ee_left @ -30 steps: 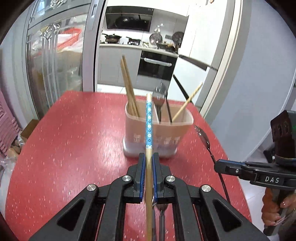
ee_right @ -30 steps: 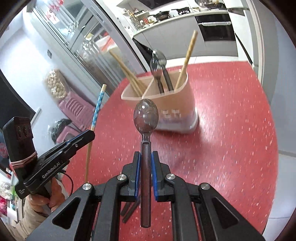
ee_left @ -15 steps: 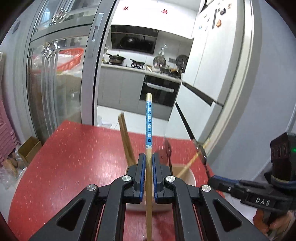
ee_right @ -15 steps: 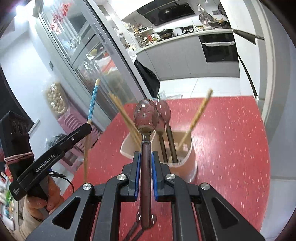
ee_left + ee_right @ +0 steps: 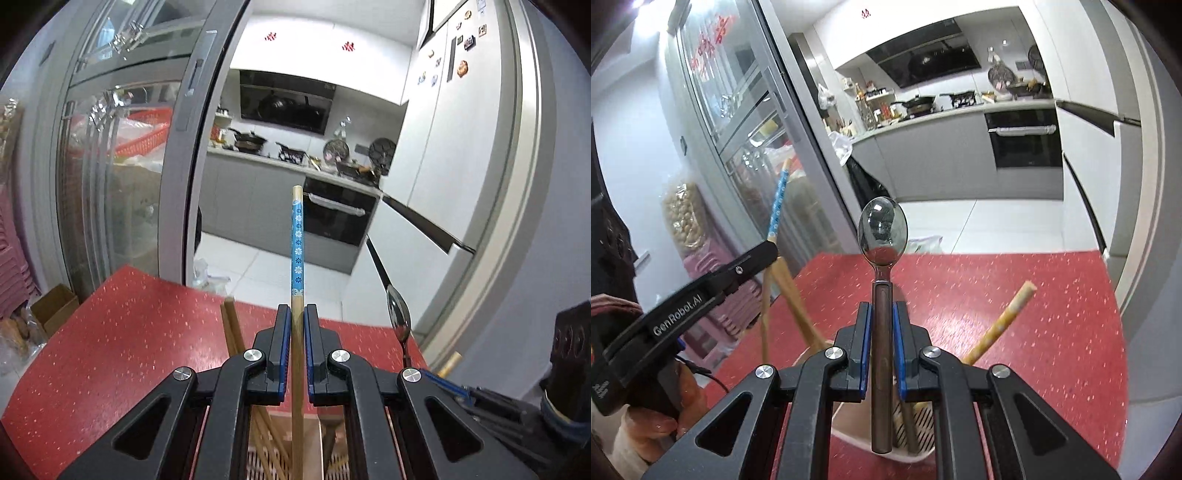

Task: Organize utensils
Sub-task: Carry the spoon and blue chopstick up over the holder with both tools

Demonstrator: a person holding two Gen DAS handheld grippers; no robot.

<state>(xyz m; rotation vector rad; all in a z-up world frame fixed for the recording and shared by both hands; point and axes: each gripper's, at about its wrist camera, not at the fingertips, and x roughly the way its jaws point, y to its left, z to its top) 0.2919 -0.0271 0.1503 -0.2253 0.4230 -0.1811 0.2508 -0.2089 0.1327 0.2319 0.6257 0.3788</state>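
Left wrist view: the left tool [image 5: 293, 325] is clamped on a blue-patterned chopstick [image 5: 297, 243] that stands upright, its long axis running from 12 to 6 o'clock through the jaws. Its plain lower end hangs down at 6 o'clock over the slotted floor of the utensil holder [image 5: 273, 461], which sits on the red counter [image 5: 110, 354] directly under the tool. Wooden chopsticks [image 5: 232, 328] already lean in the holder at about 10 o'clock from the jaws. The spoon [image 5: 398, 317] shows at 3 o'clock.

Right wrist view: the right tool [image 5: 882, 328] grips the spoon [image 5: 882, 229] by its dark handle, bowl up at 12 o'clock, handle end pointing down at 6 o'clock over the holder's [image 5: 849, 435] right-hand compartment, where other handles already stand. A patterned chopstick [image 5: 1001, 325] leans out toward 2 o'clock. The left tool [image 5: 753, 258] sits at 9 o'clock with its blue chopstick [image 5: 777, 203].

Both pieces hang vertical above the holder — each tool looks about equally near, so the coming move is likely a straight drop, each into its own side.
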